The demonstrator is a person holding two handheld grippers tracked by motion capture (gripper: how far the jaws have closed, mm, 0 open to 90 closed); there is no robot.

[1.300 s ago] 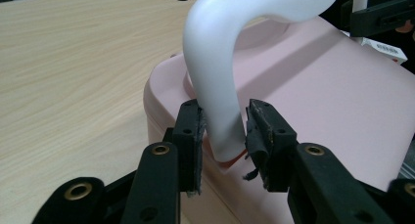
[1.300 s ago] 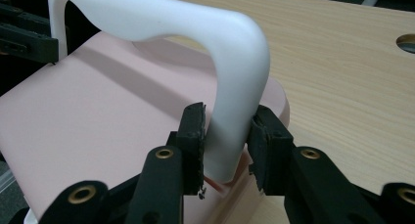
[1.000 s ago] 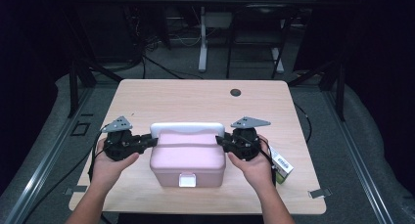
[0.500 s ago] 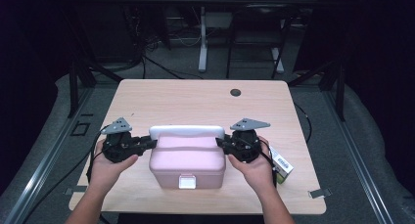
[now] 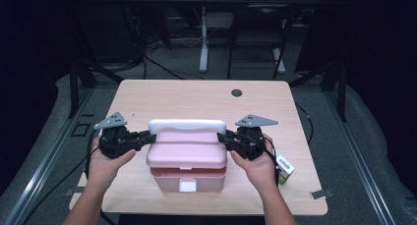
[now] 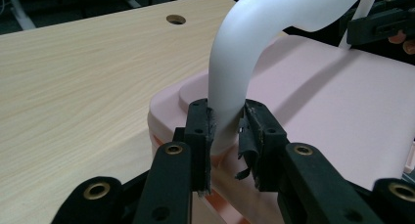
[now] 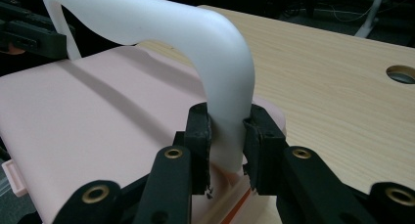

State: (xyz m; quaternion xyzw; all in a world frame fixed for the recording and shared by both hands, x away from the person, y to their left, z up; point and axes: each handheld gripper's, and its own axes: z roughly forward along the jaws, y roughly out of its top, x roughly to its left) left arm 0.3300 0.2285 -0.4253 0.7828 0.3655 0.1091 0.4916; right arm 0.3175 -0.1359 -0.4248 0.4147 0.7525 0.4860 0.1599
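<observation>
While the pink box (image 5: 187, 158) stands near the front edge of the tabletop (image 5: 196, 95), its white handle (image 5: 187, 125) is clamped at the left foot by the left hand-held gripper (image 6: 227, 123) and at the right foot by the right hand-held gripper (image 7: 226, 123).

A pale pink lidded box (image 5: 187, 158) sits upright near the front edge of the worktop (image 5: 196, 95), lid shut, a white latch on its front face. Its white arched handle (image 5: 187, 125) stands raised over the lid's rear half.
</observation>
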